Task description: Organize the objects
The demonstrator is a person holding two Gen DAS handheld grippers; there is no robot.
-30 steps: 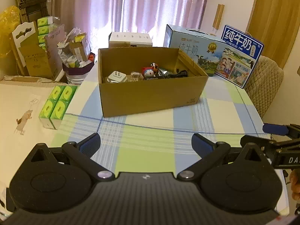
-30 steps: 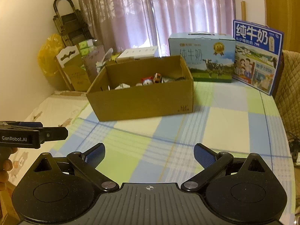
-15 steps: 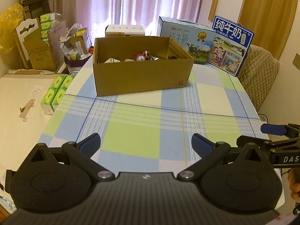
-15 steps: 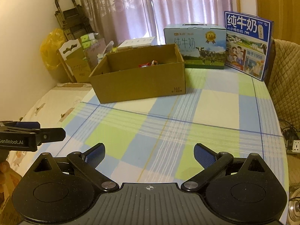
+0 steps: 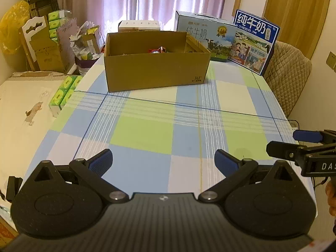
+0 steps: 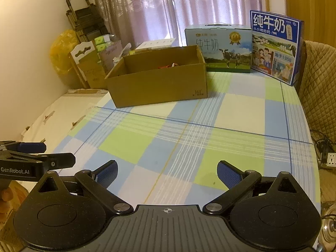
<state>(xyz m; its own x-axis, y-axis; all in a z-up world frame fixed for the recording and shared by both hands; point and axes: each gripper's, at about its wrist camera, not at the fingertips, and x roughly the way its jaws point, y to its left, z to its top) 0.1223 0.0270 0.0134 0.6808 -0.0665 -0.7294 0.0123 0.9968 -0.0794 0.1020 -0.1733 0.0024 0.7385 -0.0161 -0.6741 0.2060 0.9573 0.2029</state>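
Both wrist views look forward from above the near edge of the counter (image 5: 147,134) toward its far edge, well back from the cardboard box (image 5: 155,71). Each catches the other tongs at its side; both share box and checked cloth.

Mauve curtains (image 5: 147,2); checked tablecloth (image 5: 189,113)

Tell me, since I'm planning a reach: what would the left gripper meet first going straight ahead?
Probably the open brown cardboard box: the left gripper, jaws open and empty, points over bare checked tablecloth toward its front wall.
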